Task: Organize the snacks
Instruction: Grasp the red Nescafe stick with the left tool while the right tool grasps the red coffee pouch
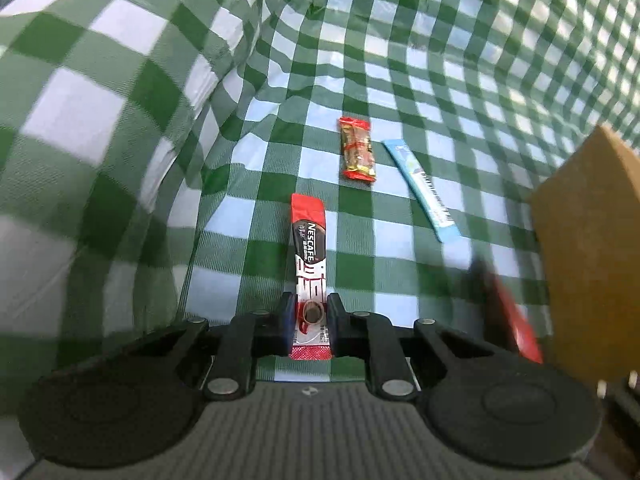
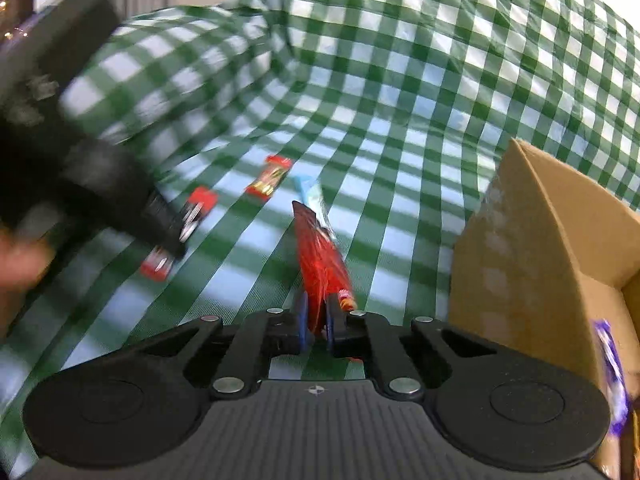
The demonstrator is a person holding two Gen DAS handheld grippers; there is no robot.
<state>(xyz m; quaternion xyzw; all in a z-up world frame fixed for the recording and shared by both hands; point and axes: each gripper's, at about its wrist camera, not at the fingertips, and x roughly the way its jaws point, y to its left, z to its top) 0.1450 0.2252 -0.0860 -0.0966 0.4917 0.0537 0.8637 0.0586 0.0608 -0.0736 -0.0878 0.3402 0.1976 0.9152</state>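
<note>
On checked cloth | left gripper (image 1: pixel 310 312) pinching Nescafe stick (image 1: pixel 309 264) | right gripper (image 2: pixel 316 316) clamping blurred red packet (image 2: pixel 320 256) | box (image 2: pixel 532 248) cut off

Both wrist cameras look steeply down, close over the checked cloth (image 1: pixel 400 272) — sharing its snacks.

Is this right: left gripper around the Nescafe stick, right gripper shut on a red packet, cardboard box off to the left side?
One error: the cardboard box sits on the right side, not the left, as the right wrist view shows. The rest holds: left gripper around the Nescafe stick, right gripper shut on the red packet.
</note>
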